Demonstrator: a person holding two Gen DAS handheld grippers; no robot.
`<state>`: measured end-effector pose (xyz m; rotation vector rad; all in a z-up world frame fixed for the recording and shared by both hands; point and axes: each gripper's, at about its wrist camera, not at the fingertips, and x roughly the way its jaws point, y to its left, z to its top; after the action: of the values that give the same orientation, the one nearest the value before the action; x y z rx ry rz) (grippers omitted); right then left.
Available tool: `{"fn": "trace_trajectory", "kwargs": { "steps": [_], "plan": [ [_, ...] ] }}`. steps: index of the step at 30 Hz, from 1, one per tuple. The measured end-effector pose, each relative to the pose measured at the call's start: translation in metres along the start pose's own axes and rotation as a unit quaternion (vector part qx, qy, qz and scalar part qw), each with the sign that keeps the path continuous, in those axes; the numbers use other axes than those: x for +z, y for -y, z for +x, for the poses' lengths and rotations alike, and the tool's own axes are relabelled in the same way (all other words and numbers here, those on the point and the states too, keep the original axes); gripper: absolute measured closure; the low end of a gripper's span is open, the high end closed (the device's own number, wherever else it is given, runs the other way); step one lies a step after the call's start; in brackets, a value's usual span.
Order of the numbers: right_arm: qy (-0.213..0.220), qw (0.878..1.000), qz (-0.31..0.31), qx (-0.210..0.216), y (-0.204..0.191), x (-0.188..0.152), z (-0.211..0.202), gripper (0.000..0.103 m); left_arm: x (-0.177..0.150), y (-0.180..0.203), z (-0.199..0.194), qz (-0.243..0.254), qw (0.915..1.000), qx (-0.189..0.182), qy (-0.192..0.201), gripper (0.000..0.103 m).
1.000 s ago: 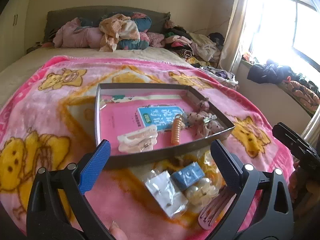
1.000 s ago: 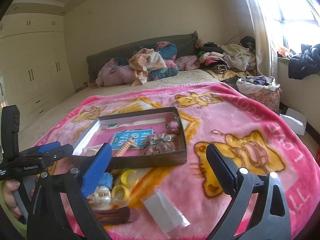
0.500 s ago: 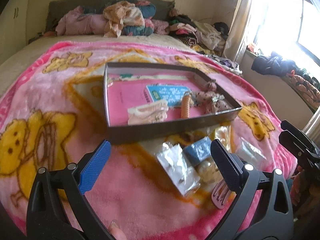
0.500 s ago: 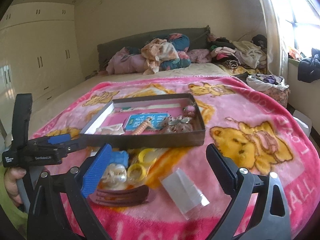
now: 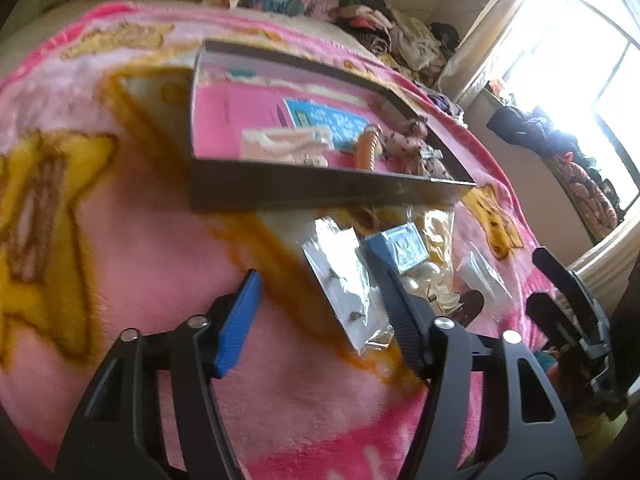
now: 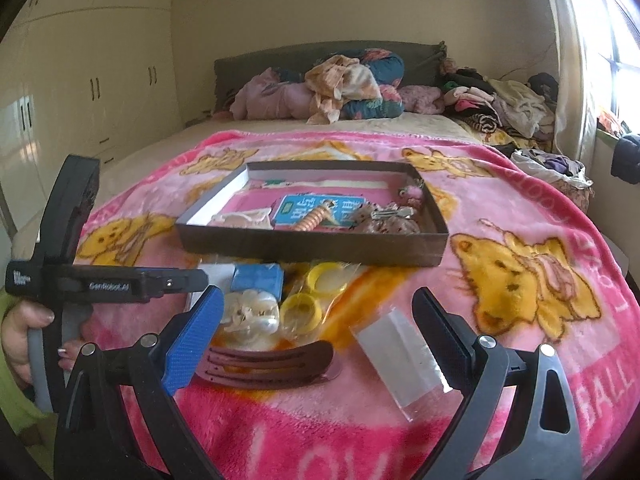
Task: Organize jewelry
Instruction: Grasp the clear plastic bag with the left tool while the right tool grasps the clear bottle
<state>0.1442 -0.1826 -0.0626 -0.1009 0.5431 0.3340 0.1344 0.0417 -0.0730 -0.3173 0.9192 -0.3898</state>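
A few pieces lie in box (image 6: 312, 246); pile before it remains. My left gripper (image 5: 320, 316) closing round packet (image 5: 346, 284), right gripper (image 6: 316, 328) apart.

White lettering reading "GenRobot.AI" stands along the black body of the left gripper (image 6: 108, 286), at nine o'clock in the right wrist view. The pink blanket (image 6: 520, 360) bears large pale letters "BALL" at four o'clock. White characters on the blue card (image 6: 320, 210) in the box are unreadable.
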Motion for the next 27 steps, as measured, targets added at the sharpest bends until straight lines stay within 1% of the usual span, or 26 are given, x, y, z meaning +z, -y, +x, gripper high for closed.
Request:
{"fn": "trace_trajectory", "kwargs": {
  "steps": [2, 4, 5, 6, 7, 9, 12, 14, 15, 19, 23, 26, 27],
  "plan": [
    [-0.005, 1.000, -0.004, 0.002, -0.003, -0.002, 0.004, 0.011, 0.000, 0.000, 0.003, -0.006, 0.9999, -0.013, -0.005, 0.055],
    [-0.010, 1.000, -0.008, 0.004, -0.005, -0.004, 0.007, 0.011, 0.002, -0.001, 0.005, -0.010, 0.9998, -0.016, -0.006, 0.056],
    [-0.012, 1.000, -0.010, 0.004, -0.007, -0.005, 0.008, 0.011, 0.003, -0.002, 0.006, -0.013, 0.9997, -0.020, -0.006, 0.059],
    [-0.016, 1.000, -0.015, 0.005, -0.009, -0.005, 0.011, 0.011, 0.004, -0.002, 0.008, -0.013, 0.9996, -0.023, -0.007, 0.069],
    [-0.018, 1.000, -0.017, 0.005, -0.010, -0.006, 0.013, 0.011, 0.006, -0.001, 0.009, -0.012, 0.9996, -0.026, -0.008, 0.074],
    [-0.026, 0.999, -0.022, 0.007, -0.012, -0.007, 0.018, 0.011, 0.008, 0.002, 0.013, -0.009, 0.9995, -0.029, -0.009, 0.080],
    [-0.037, 0.999, -0.029, 0.013, -0.016, -0.007, 0.027, 0.014, 0.011, 0.004, 0.014, -0.003, 0.9996, -0.026, -0.005, 0.087],
    [-0.047, 0.998, -0.030, 0.018, -0.017, -0.006, 0.034, 0.016, 0.012, 0.007, 0.013, 0.006, 0.9998, -0.022, 0.002, 0.090],
    [-0.052, 0.998, -0.029, 0.021, -0.017, -0.005, 0.038, 0.019, 0.013, 0.008, 0.012, 0.010, 0.9997, -0.020, 0.005, 0.091],
    [-0.073, 0.996, -0.031, 0.034, -0.021, -0.004, 0.051, 0.029, 0.016, 0.014, 0.004, 0.028, 0.9993, -0.012, 0.023, 0.093],
    [-0.087, 0.994, -0.041, 0.043, -0.028, -0.003, 0.062, 0.035, 0.019, 0.018, -0.003, 0.045, 0.9982, -0.001, 0.039, 0.094],
    [-0.094, 0.993, -0.046, 0.051, -0.033, -0.001, 0.069, 0.042, 0.021, 0.018, -0.007, 0.048, 0.9978, 0.001, 0.047, 0.094],
    [-0.097, 0.993, -0.049, 0.055, -0.035, 0.000, 0.072, 0.046, 0.022, 0.018, -0.008, 0.048, 0.9977, 0.002, 0.048, 0.094]
  ]
}}
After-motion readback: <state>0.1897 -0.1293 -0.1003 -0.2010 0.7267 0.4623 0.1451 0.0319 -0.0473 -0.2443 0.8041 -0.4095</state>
